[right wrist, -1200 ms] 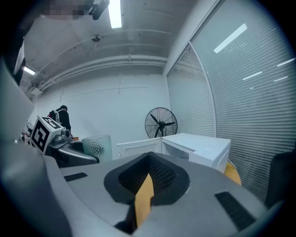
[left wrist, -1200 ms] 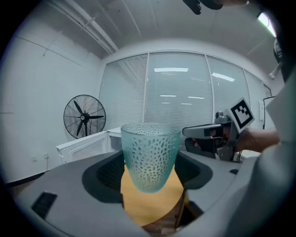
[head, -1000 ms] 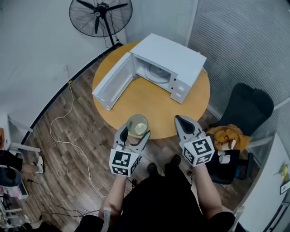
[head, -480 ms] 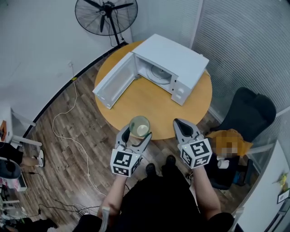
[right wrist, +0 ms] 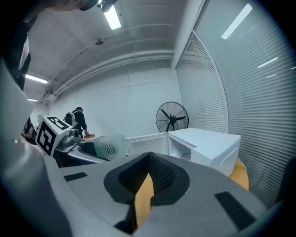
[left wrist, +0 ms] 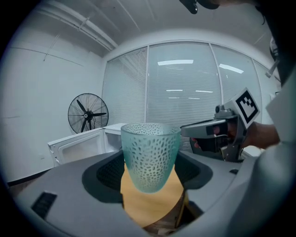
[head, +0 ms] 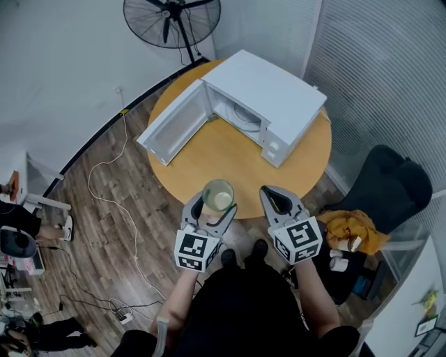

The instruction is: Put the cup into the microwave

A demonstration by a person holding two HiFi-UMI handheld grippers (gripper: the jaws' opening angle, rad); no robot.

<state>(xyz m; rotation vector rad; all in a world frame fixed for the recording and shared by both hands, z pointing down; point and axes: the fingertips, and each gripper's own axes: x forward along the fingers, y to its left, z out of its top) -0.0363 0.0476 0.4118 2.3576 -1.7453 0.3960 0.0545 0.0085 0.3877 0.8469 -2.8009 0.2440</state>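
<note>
A pale green dimpled glass cup [head: 217, 196] [left wrist: 150, 155] is held upright in my left gripper [head: 212, 204], which is shut on its lower half at the near edge of the round wooden table [head: 230, 157]. The white microwave [head: 270, 94] stands at the table's far side with its door [head: 171, 125] swung wide open to the left and its cavity showing. My right gripper [head: 269, 192] hovers just right of the cup with its jaws together and nothing in them. In the right gripper view the cup [right wrist: 111, 146] is at the left and the microwave [right wrist: 208, 146] ahead to the right.
A standing fan [head: 171, 19] is on the floor beyond the table. A black chair [head: 390, 183] with orange cloth [head: 354, 224] is at the right. A white cable [head: 104, 188] runs over the wood floor at the left. Window blinds line the right wall.
The head view has shifted, so the table and microwave sit slightly further right and lower. The cup stays gripped in the left gripper; both grippers keep their places at the near table edge.
</note>
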